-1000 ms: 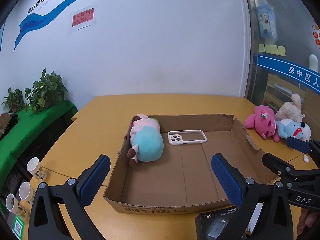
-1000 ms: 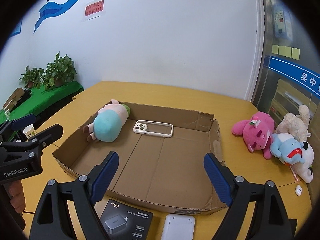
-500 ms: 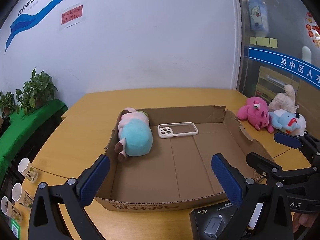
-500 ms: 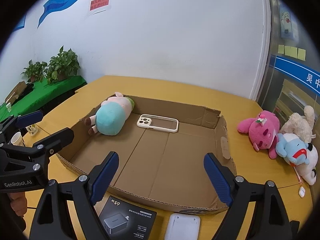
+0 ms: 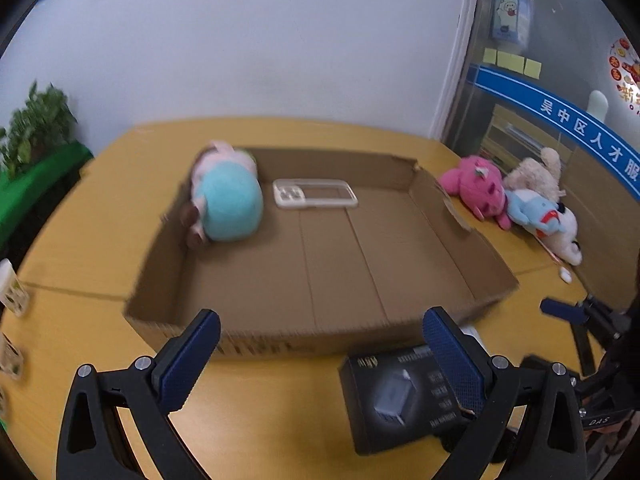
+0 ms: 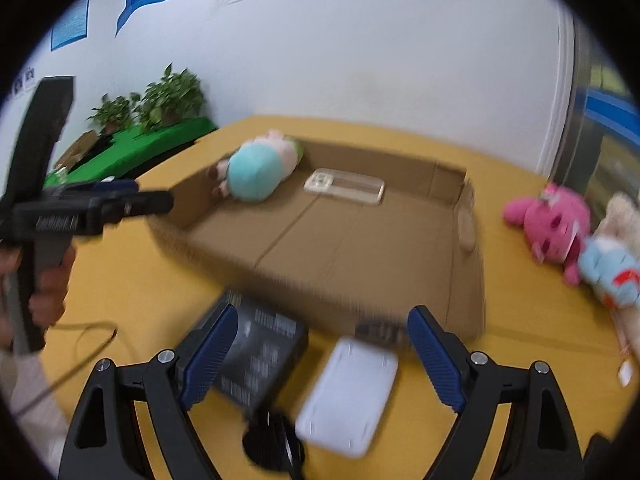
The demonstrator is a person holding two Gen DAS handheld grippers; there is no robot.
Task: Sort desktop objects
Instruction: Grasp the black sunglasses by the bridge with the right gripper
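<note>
A shallow cardboard box [image 5: 280, 336] [image 6: 468, 280] lies on the yellow table. Inside it lie a teal and pink plush [image 5: 226, 200] [image 6: 256, 170] and a clear phone case [image 5: 314, 194] [image 6: 346, 186]. A black charger box [image 5: 400, 396] [image 6: 260, 360] and a white flat case [image 6: 348, 388] lie in front of the cardboard box. My left gripper [image 5: 320, 356] is open and empty, with its right finger over the charger box. My right gripper [image 6: 320, 354] is open and empty above the charger box and the white case.
A pink plush [image 5: 476, 188] [image 6: 548, 224], a cream plush [image 5: 536, 174] and a blue and white plush [image 5: 544, 220] [image 6: 608, 272] lie right of the box. Paper cups [image 5: 10, 288] stand at the table's left edge. A black cable [image 6: 76, 344] trails at the left.
Both grippers have pulled back and tilted down toward the table's front. The charger box and white case now sit between the fingers in view. Both stay open.
</note>
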